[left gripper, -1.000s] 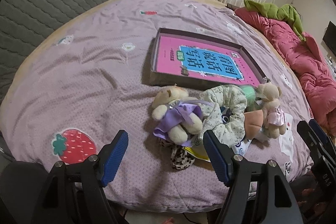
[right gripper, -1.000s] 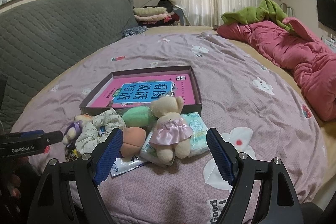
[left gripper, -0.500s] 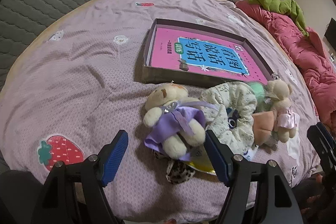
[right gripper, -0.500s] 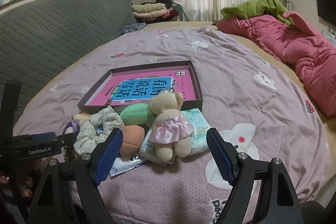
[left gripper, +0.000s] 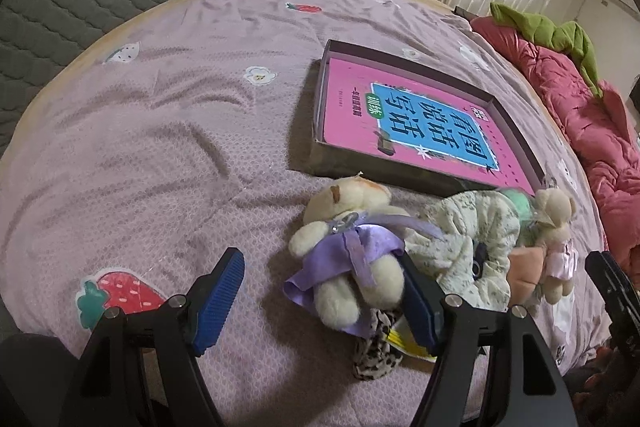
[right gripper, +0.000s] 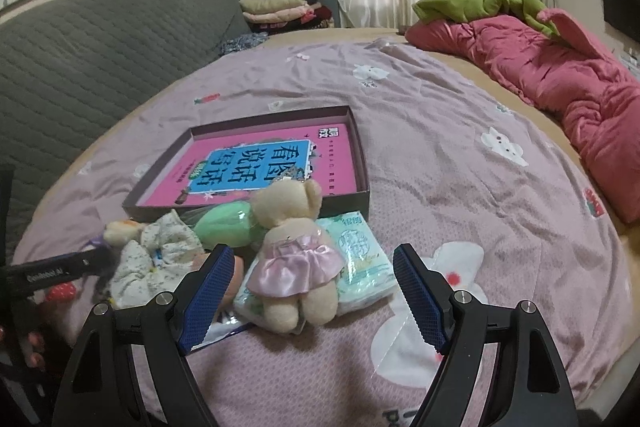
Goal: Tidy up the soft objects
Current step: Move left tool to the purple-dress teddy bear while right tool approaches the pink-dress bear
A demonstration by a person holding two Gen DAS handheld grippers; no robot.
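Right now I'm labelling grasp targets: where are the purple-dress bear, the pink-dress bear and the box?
purple-dress bear (left gripper: 352,251): left wrist view, on its purple dress.
pink-dress bear (right gripper: 298,263): right wrist view, on its pink skirt.
box (right gripper: 362,163): right wrist view, on its right wall.

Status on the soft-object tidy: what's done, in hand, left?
Done: nothing; box holds only the pink book. In hand: nothing; left gripper open around the purple-dress bear, right gripper open around the pink-dress bear. Left: whole pile, including the floral scrunchie.
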